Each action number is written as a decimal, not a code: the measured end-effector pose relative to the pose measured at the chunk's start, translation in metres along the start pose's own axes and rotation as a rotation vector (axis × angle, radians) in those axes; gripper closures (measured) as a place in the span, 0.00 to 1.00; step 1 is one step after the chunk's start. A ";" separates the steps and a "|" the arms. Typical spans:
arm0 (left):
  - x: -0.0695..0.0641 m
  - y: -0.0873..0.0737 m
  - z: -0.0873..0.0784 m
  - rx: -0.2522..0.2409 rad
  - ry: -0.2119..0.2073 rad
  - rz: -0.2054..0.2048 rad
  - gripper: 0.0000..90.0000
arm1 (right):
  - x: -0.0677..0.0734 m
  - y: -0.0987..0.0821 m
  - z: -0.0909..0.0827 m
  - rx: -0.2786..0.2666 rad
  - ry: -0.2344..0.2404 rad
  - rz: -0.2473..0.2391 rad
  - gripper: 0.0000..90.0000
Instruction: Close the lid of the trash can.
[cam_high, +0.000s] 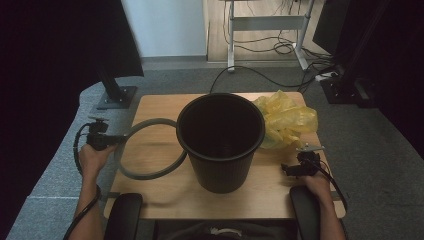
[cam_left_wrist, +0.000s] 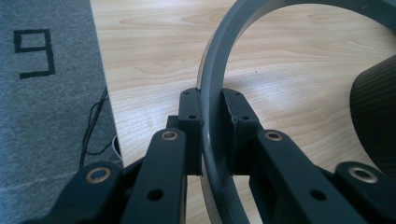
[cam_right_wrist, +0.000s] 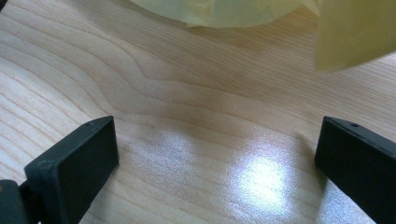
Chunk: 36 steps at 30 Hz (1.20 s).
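A black ribbed bin (cam_high: 220, 141) stands upright in the middle of the wooden table (cam_high: 160, 107). To its left a grey plastic ring (cam_high: 145, 172) hangs lifted off the tabletop, its right side near the bin's wall. My left gripper (cam_high: 120, 139) is shut on the ring's left edge; in the left gripper view the grey ring (cam_left_wrist: 214, 93) runs between the two pads (cam_left_wrist: 190, 114). A crumpled yellow bag (cam_high: 286, 121) lies behind and to the right of the bin. My right gripper (cam_high: 285, 169) rests low at the table's right side, jaws wide open with bare wood between them, the yellow bag (cam_right_wrist: 233, 11) just ahead.
A desk frame (cam_high: 267, 22) and loose cables (cam_high: 280, 47) sit on the floor beyond the table. A dark stand base (cam_high: 116, 96) is off the table's back left corner. Black armrest pads (cam_high: 122, 215) flank the near edge. Grey carpet (cam_left_wrist: 46, 116) lies left of the table.
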<state>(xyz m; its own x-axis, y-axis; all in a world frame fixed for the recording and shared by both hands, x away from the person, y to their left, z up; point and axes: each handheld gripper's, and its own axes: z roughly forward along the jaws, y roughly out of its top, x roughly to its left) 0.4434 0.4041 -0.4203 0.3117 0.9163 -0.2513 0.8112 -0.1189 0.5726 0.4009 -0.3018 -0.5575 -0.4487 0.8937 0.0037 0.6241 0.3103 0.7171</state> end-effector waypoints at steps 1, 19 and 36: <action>0.000 0.002 -0.002 -0.001 -0.003 -0.003 0.88 | 0.000 0.000 0.000 0.000 0.000 0.000 0.00; -0.005 0.025 -0.041 0.011 -0.013 -0.006 0.88 | 0.000 0.000 0.000 0.000 0.000 0.000 0.00; -0.012 0.044 -0.083 0.001 -0.023 -0.008 0.88 | 0.000 0.000 0.000 0.000 0.001 -0.003 0.00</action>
<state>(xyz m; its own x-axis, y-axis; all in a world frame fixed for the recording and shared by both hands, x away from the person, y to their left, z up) 0.4348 0.4199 -0.3277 0.3166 0.9081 -0.2741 0.8141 -0.1118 0.5699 0.4006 -0.3018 -0.5576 -0.4516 0.8922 0.0025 0.6227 0.3131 0.7171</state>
